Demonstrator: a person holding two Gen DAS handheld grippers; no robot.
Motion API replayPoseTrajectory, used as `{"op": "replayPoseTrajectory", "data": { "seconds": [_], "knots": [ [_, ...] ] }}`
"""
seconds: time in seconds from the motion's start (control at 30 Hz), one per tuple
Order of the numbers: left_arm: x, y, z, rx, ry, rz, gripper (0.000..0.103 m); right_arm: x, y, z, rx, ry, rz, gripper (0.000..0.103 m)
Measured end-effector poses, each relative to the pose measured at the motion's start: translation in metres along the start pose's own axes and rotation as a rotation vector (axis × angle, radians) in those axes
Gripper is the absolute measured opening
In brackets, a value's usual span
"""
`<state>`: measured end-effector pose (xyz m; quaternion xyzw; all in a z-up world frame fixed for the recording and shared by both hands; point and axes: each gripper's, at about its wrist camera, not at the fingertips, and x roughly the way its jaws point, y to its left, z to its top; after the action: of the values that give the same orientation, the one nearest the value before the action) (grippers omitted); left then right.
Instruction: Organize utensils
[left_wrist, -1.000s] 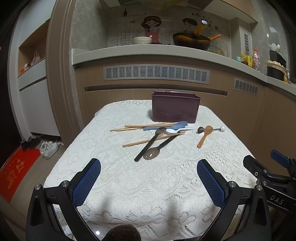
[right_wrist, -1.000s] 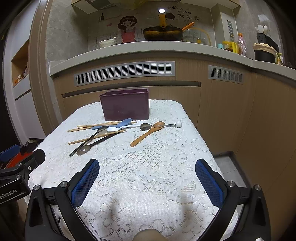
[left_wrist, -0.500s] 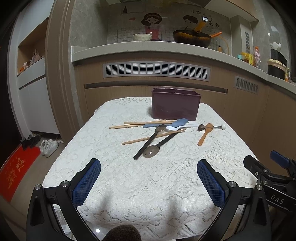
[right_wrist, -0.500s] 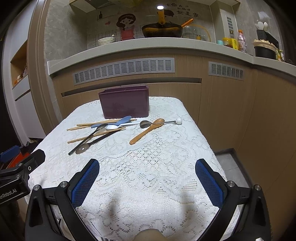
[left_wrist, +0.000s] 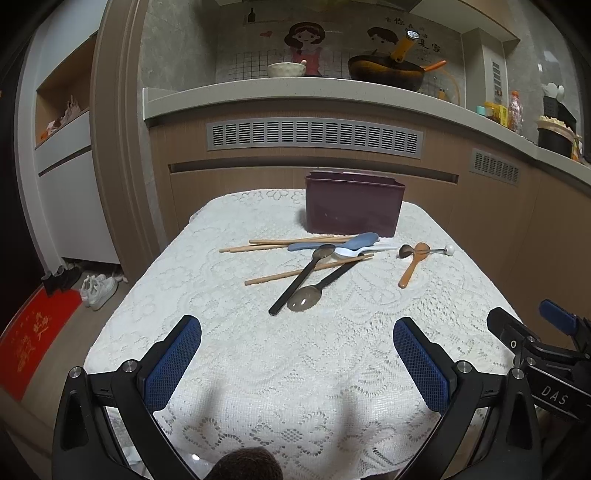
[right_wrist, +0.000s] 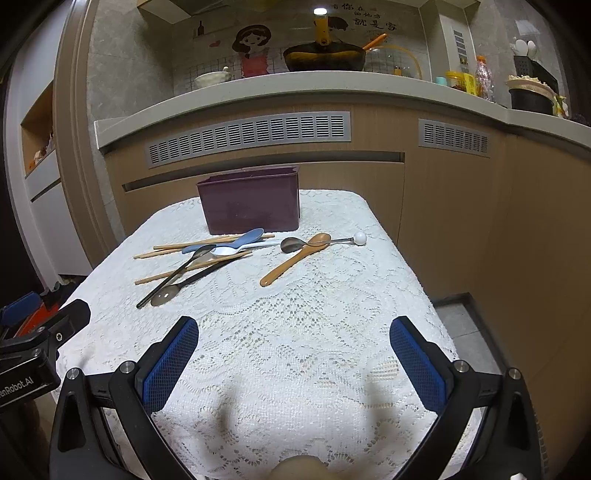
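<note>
A dark purple box (left_wrist: 354, 206) (right_wrist: 251, 203) stands at the far side of a table under a white lace cloth (left_wrist: 295, 350) (right_wrist: 295, 332). In front of it lies a loose pile: wooden chopsticks (left_wrist: 306, 267) (right_wrist: 192, 267), a blue spoon (left_wrist: 347, 242) (right_wrist: 236, 242), a white spoon (left_wrist: 354, 252), two black-handled spoons (left_wrist: 295, 284) (right_wrist: 166, 284), a wooden spoon (left_wrist: 412, 266) (right_wrist: 295, 258) and a metal spoon with a white ball end (left_wrist: 428, 252) (right_wrist: 321, 242). My left gripper (left_wrist: 297, 328) and right gripper (right_wrist: 293, 326) are both open and empty, over the near part of the table, short of the pile.
A kitchen counter (left_wrist: 295, 92) with a wok (left_wrist: 384, 72) and a bowl runs behind the table. The floor drops off at both table sides; shoes (left_wrist: 98, 290) and a red mat lie at the left. The other gripper shows at each view's edge (left_wrist: 546, 347).
Both grippers have edged forward and lower toward the utensil pile. The jaws stay open and nothing on the table has moved.
</note>
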<state>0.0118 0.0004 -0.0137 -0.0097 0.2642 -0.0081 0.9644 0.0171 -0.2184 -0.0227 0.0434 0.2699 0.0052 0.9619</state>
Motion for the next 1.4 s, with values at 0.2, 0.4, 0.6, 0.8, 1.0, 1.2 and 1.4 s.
{"op": "replayPoseTrajectory", "data": {
  "seconds": [0.2, 0.4, 0.6, 0.8, 1.0, 1.2, 1.4],
  "knots": [
    [0.005, 0.002, -0.001, -0.007, 0.015, 0.003, 0.103, 0.004, 0.000, -0.001, 0.005, 0.011, 0.003, 0.103],
    [0.009, 0.001, -0.001, -0.007, 0.022, -0.002, 0.103, 0.005, 0.000, 0.000, 0.000, 0.010, 0.001, 0.103],
    [0.008, 0.002, -0.002, -0.009, 0.021, 0.006, 0.103, 0.005, 0.000, 0.000, 0.003, 0.008, 0.009, 0.103],
    [0.009, 0.001, -0.002, -0.001, 0.027, 0.001, 0.103, 0.002, 0.001, 0.002, 0.002, -0.012, 0.006, 0.103],
    [0.014, 0.000, -0.002, 0.006, 0.036, 0.004, 0.103, 0.004, 0.001, 0.004, 0.004, -0.014, 0.009, 0.103],
    [0.026, 0.003, 0.000, -0.001, 0.058, 0.009, 0.103, 0.012, 0.001, 0.006, 0.000, -0.007, 0.003, 0.103],
    [0.039, 0.004, 0.003, -0.004, 0.075, 0.012, 0.103, 0.022, 0.002, 0.009, -0.014, 0.004, -0.001, 0.103]
  ]
}}
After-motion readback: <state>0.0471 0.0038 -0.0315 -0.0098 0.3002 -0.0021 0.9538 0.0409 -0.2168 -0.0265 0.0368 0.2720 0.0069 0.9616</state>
